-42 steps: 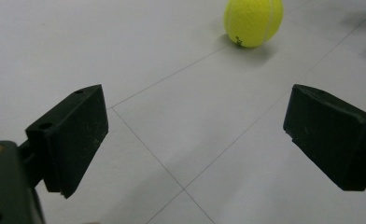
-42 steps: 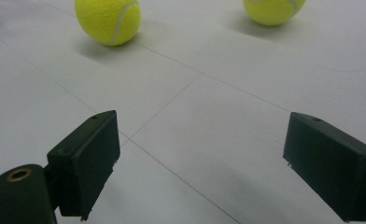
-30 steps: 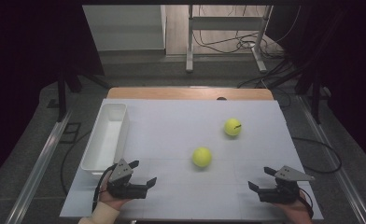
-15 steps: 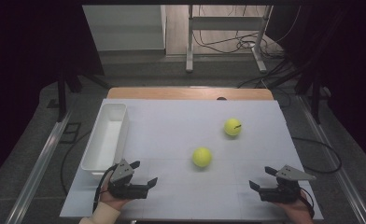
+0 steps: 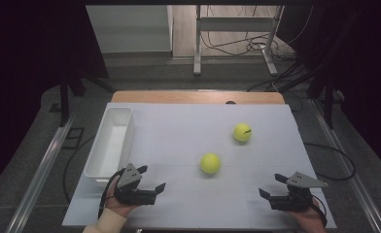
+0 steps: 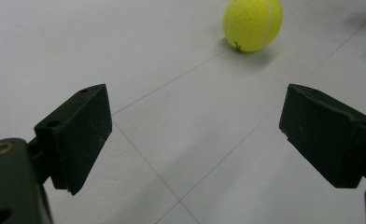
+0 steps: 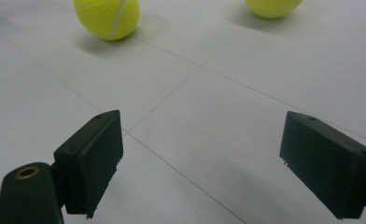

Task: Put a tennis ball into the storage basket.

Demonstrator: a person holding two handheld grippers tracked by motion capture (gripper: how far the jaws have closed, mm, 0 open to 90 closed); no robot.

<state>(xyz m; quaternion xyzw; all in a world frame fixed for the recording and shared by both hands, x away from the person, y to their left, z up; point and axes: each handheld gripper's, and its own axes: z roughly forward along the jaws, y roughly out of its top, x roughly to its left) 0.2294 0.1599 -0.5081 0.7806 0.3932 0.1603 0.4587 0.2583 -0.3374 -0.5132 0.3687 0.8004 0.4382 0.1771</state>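
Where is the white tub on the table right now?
In the high view, the white tub sits along the left edge of the table, just beyond the left claw and well left of the nearer tennis ball.

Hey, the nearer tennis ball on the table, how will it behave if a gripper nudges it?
The nearer tennis ball is round on a flat white table, so it probably rolls away. Its fuzzy felt likely grips well between pads.

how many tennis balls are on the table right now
2. One tennis ball lies near the middle of the white table, nearer the person. The other ball lies farther back and to the right. The white bin at the left looks empty.
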